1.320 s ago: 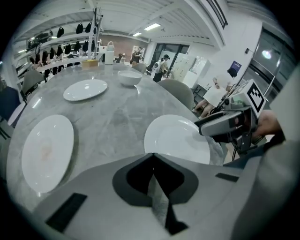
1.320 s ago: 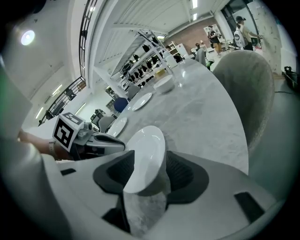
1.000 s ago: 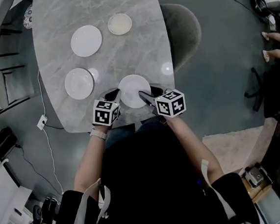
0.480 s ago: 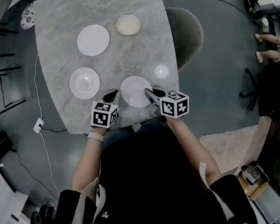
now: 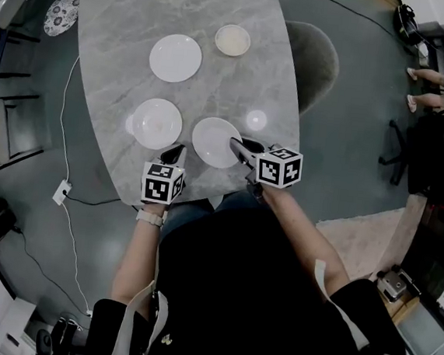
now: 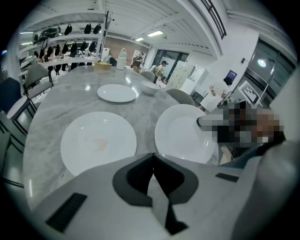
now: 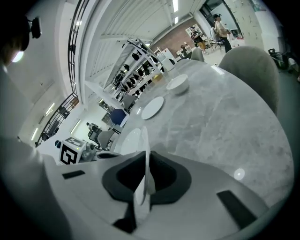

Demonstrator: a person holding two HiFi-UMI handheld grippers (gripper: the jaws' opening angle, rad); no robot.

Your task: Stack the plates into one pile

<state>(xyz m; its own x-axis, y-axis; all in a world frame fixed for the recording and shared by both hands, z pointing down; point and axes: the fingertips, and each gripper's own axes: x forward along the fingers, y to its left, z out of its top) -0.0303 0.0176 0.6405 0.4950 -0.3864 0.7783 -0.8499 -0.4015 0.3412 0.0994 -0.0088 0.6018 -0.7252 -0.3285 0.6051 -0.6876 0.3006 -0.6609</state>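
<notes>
Round white plate point(image 5: 212, 140) — perhaps glossy

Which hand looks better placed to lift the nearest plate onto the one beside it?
Right. The right tool grips the rim of the nearest plate, seen edge-on between its jaws. The left tool is shut on nothing, short of the neighbouring plate.

We find the bench point(image 5: 115, 69) cut off by the head view's top edge; the right gripper point(image 5: 235, 144) covers part of the rim of the plate point(image 5: 210, 142).
</notes>
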